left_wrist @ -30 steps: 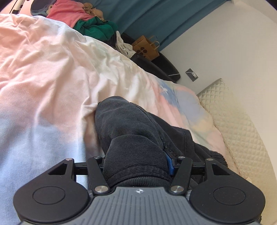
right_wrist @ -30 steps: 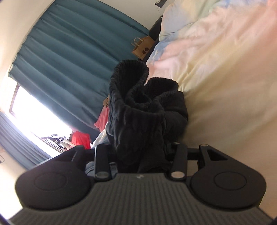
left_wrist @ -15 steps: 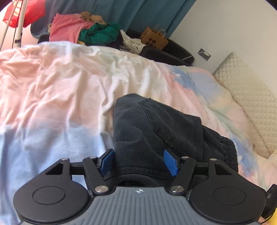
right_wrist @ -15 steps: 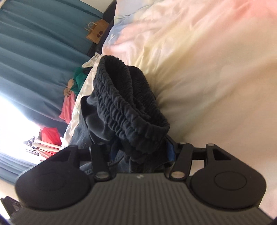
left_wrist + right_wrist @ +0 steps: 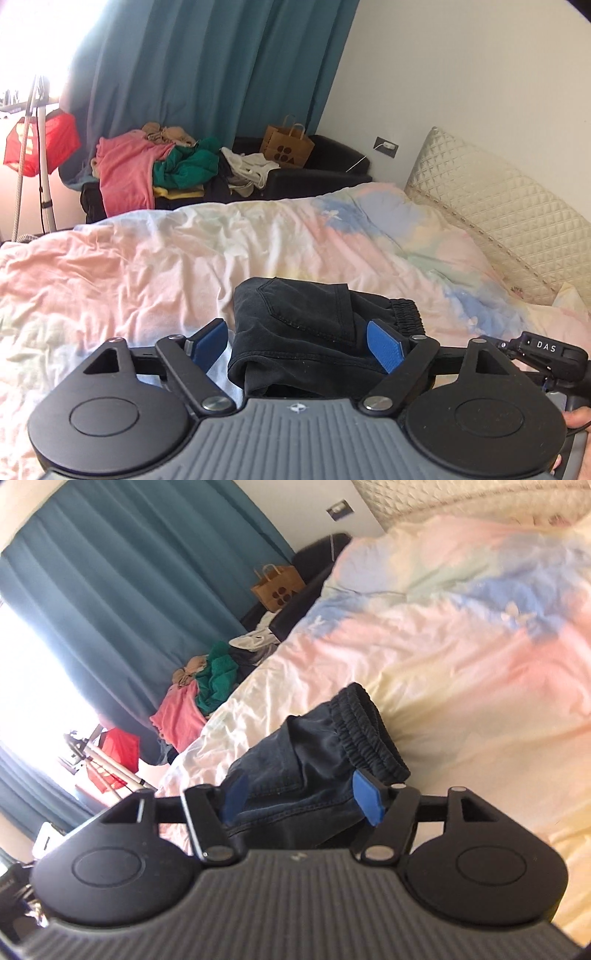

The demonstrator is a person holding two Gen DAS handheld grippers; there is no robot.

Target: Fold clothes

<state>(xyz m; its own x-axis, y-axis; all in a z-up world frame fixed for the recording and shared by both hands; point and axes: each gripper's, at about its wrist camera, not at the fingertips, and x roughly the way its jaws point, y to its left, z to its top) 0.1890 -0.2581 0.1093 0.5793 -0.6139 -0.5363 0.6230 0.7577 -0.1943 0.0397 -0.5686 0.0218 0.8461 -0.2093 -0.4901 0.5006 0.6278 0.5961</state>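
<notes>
Dark folded trousers (image 5: 306,325) with an elastic waistband (image 5: 406,314) lie on the pastel duvet (image 5: 147,266). My left gripper (image 5: 297,343) is open, its blue pads (image 5: 208,341) spread on either side of the near edge of the bundle, not pinching it. In the right wrist view the same trousers (image 5: 295,764) lie with the waistband (image 5: 369,734) to the right. My right gripper (image 5: 301,797) is open too, its blue pads (image 5: 365,794) standing wide at the cloth's near edge.
A quilted cream headboard (image 5: 498,214) runs along the right side of the bed. Beyond the bed a dark sofa (image 5: 314,177) holds a heap of pink and green clothes (image 5: 155,166) and a brown paper bag (image 5: 286,147). Teal curtains (image 5: 203,74) hang behind.
Both grippers were shut on the trousers a second ago. They have let go and drawn back, and the trousers now lie folded flat on the duvet.
</notes>
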